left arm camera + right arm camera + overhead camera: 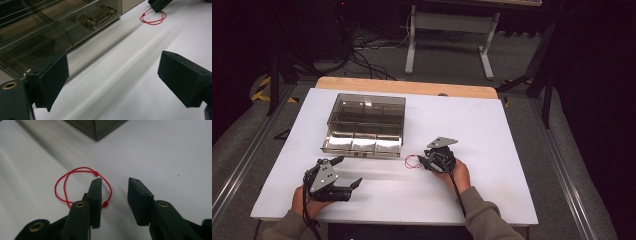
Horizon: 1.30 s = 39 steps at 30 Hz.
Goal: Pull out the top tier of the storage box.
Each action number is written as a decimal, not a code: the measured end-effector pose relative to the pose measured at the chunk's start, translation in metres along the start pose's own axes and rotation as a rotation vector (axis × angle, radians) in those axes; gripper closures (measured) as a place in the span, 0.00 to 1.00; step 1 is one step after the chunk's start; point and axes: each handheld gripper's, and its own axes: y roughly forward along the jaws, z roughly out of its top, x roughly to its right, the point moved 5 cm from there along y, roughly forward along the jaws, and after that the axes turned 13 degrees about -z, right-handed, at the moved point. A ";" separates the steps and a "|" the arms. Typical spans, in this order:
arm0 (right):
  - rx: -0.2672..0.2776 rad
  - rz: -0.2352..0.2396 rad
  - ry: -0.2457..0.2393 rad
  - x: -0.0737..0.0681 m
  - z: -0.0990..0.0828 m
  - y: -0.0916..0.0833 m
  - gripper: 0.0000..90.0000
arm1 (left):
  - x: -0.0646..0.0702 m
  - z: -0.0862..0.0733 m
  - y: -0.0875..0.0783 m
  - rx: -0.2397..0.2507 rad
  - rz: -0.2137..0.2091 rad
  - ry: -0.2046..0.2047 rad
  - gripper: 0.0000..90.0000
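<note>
A thin red string loop (413, 161) lies on the white table (472, 130) in front of the clear compartment box (364, 125). My right gripper (423, 163) rests low over it, jaws partly apart. In the right gripper view, the string (65, 185) circles one jaw of that gripper (115, 192), and its right strand lies in the gap untouched by the pads. My left gripper (351, 170) sits near the front left, jaws wide with nothing between them (112, 75). It faces the box wall (50, 25) and the red string (153, 18) farther off.
The clear box has several compartments; a small metal cylinder (96, 20) lies in one near its front wall. The box corner (96, 127) stands just beyond the string. A wooden strip (407, 86) borders the table's far edge. Floor cables and a stand lie beyond.
</note>
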 end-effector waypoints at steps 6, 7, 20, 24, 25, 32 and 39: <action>0.016 -0.009 -0.059 -0.007 -0.001 -0.002 0.99 | -0.007 -0.003 -0.006 0.010 0.040 -0.028 0.12; 0.021 -0.010 -0.063 -0.007 -0.001 -0.002 1.00 | -0.008 -0.002 -0.005 0.016 0.030 -0.039 0.12; 0.071 0.056 -0.025 -0.002 0.000 -0.007 1.00 | -0.011 -0.005 -0.010 0.012 0.028 -0.052 0.13; 0.093 0.066 -0.006 0.000 0.001 -0.009 1.00 | -0.012 -0.005 -0.010 0.022 0.038 -0.057 0.13; 0.101 0.068 0.005 0.001 0.001 -0.010 1.00 | -0.013 -0.005 -0.011 0.017 0.043 -0.046 0.13; 0.127 0.079 -0.022 0.001 0.001 -0.016 1.00 | -0.012 -0.007 -0.011 0.007 0.039 -0.045 0.15; 0.193 0.043 -0.030 0.006 0.005 -0.027 1.00 | -0.008 -0.007 -0.011 -0.017 0.041 -0.012 0.16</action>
